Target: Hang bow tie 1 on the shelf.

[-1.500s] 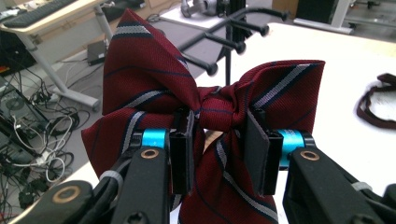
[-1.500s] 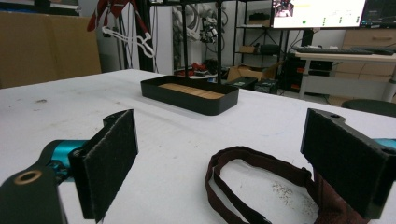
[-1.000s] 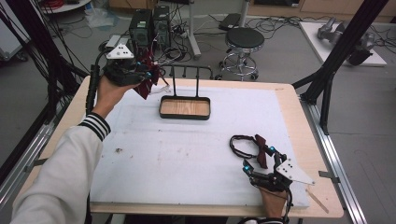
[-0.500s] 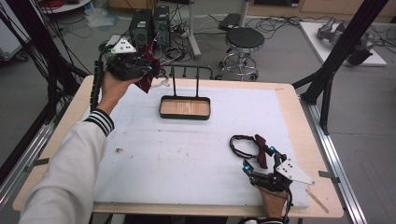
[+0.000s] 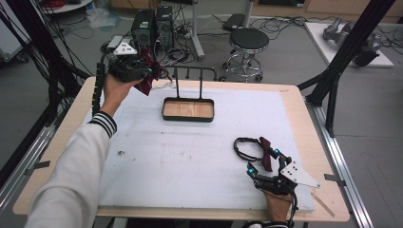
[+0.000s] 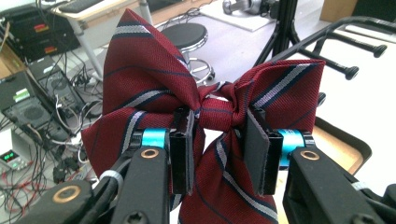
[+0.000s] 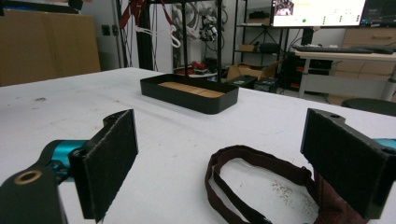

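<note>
Jaws of the left gripper (image 6: 217, 151) pinched a striped bow tie (image 6: 205, 112) over the desk's far-left corner; the right gripper (image 7: 219, 163) gaped wide beside another tie (image 7: 261, 186).

White-covered table (image 5: 190, 161) bears a tray stand (image 5: 188, 110) and, seemingly, a bow tie (image 5: 266, 153).

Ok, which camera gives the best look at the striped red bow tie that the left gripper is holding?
The left gripper view: the striped dark red bow tie sits close up, knot pinched between the jaws. The high view shows it small beside the left gripper, above the table's far left corner.
</note>
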The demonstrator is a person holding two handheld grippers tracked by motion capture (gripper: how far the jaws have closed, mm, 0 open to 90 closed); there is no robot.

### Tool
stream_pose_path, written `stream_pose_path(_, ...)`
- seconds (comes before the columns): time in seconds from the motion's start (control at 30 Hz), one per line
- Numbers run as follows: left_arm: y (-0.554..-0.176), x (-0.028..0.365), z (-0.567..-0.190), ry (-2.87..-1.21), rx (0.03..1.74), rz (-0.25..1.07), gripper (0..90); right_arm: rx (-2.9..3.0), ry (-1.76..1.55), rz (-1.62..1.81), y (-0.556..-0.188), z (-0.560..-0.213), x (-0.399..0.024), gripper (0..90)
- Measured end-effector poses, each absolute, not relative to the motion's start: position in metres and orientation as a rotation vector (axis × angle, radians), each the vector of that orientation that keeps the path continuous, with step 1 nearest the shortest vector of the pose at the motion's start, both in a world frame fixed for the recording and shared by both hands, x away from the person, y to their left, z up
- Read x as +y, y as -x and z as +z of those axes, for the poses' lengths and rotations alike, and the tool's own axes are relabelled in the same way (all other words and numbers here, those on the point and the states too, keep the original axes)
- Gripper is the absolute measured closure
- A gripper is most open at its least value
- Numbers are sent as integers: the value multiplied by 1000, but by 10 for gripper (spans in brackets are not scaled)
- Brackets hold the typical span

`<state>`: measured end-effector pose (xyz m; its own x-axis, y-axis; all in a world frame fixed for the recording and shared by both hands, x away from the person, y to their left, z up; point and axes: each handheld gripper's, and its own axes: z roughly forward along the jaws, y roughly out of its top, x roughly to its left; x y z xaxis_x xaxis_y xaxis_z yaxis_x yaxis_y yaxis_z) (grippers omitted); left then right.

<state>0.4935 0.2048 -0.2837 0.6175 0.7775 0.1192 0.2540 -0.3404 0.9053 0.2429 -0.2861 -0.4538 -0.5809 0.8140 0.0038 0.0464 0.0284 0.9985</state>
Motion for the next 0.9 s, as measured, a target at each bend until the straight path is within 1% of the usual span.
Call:
stream_pose_path(0.5,-491,213,-308,-1912,882,666,657,1700,-881,1611,-242,-454,-286,102)
stream_pose_path(0.57,-491,214,-308,-1939,891,667,657,1700,-884,1613,-242,-454,-286,102)
stream_pose_path(0.9,-489,210,-310,-1974,882,658,657,1693,-883,1613,-242,-454,-286,102)
